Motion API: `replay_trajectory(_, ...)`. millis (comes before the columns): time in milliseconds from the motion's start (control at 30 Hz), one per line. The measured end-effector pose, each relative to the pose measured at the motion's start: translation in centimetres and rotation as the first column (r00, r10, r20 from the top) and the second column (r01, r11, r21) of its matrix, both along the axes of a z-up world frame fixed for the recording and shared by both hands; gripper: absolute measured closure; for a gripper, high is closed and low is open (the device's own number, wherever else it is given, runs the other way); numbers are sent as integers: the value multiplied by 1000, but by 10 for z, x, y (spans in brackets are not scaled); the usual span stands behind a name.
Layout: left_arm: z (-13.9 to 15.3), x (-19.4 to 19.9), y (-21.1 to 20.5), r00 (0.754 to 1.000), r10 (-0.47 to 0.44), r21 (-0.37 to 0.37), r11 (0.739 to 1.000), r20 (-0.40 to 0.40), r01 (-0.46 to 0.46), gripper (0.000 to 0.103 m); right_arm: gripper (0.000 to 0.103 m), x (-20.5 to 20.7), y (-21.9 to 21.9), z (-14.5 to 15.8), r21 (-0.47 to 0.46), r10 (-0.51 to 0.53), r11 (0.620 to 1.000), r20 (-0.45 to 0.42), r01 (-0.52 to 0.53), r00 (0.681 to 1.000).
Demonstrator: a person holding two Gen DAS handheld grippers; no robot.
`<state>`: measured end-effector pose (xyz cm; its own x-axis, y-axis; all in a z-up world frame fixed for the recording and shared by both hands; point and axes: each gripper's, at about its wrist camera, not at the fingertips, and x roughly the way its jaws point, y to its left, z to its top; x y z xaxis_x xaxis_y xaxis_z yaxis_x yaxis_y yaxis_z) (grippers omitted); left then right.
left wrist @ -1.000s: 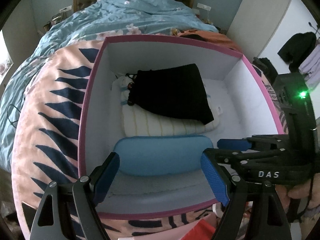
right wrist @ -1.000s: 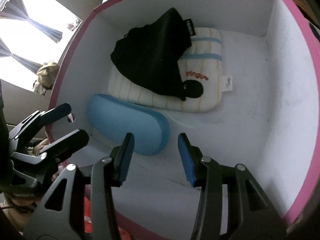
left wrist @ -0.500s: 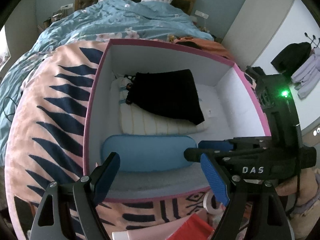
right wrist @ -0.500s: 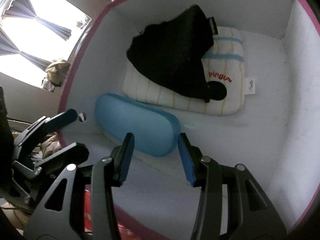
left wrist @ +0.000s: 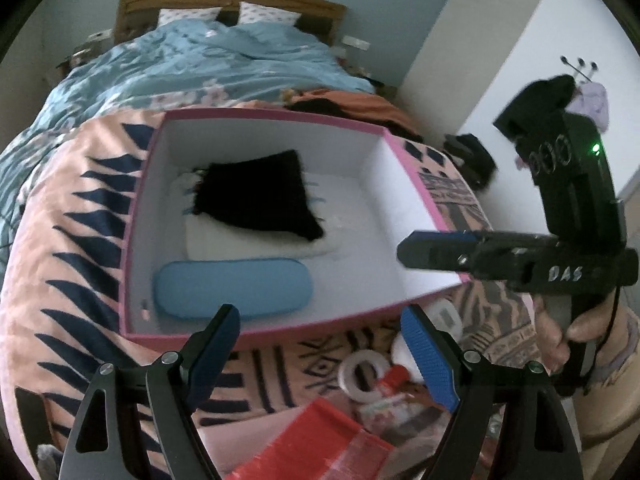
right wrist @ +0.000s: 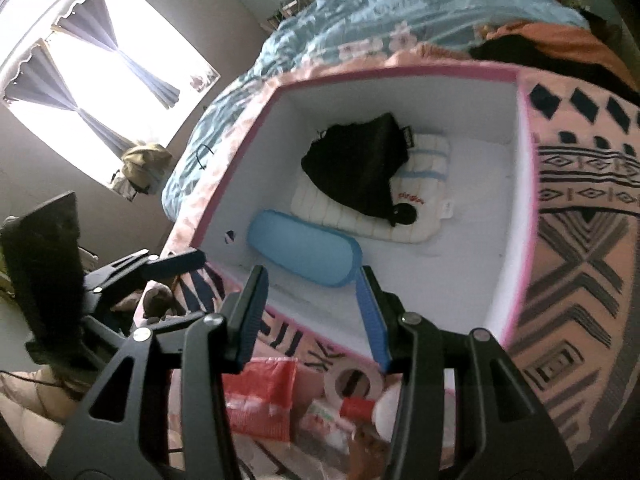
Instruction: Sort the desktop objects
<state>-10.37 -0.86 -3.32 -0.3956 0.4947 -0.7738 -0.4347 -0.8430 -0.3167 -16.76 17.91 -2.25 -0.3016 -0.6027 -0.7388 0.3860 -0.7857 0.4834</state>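
While three items already lie in the pink box (left wrist: 256, 336), your left claw (left wrist: 320, 354) gapes wide and empty, your right claw (right wrist: 316, 316) half-open and empty; tape roll (left wrist: 362, 372), red packet (left wrist: 316, 444) and bottle (right wrist: 380, 404) wait at 6 o'clock on the bed.

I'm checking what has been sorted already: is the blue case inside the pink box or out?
Inside. The blue case lies on the floor of the pink box, near its front wall, beside the striped pouch.

Both wrist views look steeply down, close above; both share the box (left wrist: 256, 338).
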Motion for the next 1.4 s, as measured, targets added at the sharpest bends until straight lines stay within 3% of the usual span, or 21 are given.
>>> replay_trajectory(233, -2, 20, 15, 998, -47, 15, 999, 28, 47, 19, 55, 32, 17, 5, 0, -22, 1000, 2, 22, 1000)
replay_trajectory(433, -15, 45, 16, 995, -66, -25, 997, 72, 68, 19, 55, 63, 25, -19, 39, 3, 999, 78, -6, 997)
replay_trajectory(667, -28, 72, 18, 989, -79, -35, 996, 128, 84, 19, 55, 95, 50, -43, 43, -51, 998, 148, 45, 988)
replay_trajectory(1000, -2, 111, 54, 966, -242, -26, 969, 93, 245, 19, 55, 165, 108, -26, -31, -135, 989, 154, 141, 979)
replay_trajectory(1133, 8, 123, 78, 943, -325, -37, 944, 73, 328, 19, 55, 200, 134, -38, -16, -218, 974, 199, 226, 955)
replay_trajectory(1267, 8, 136, 103, 915, -396, -45, 915, 82, 400, 19, 55, 232, 140, -60, 2, -238, 969, 253, 246, 938)
replay_trajectory(1400, 3, 151, 120, 887, -450, -72, 886, 103, 458, 19, 55, 257, 158, -98, 43, -340, 936, 351, 348, 872)
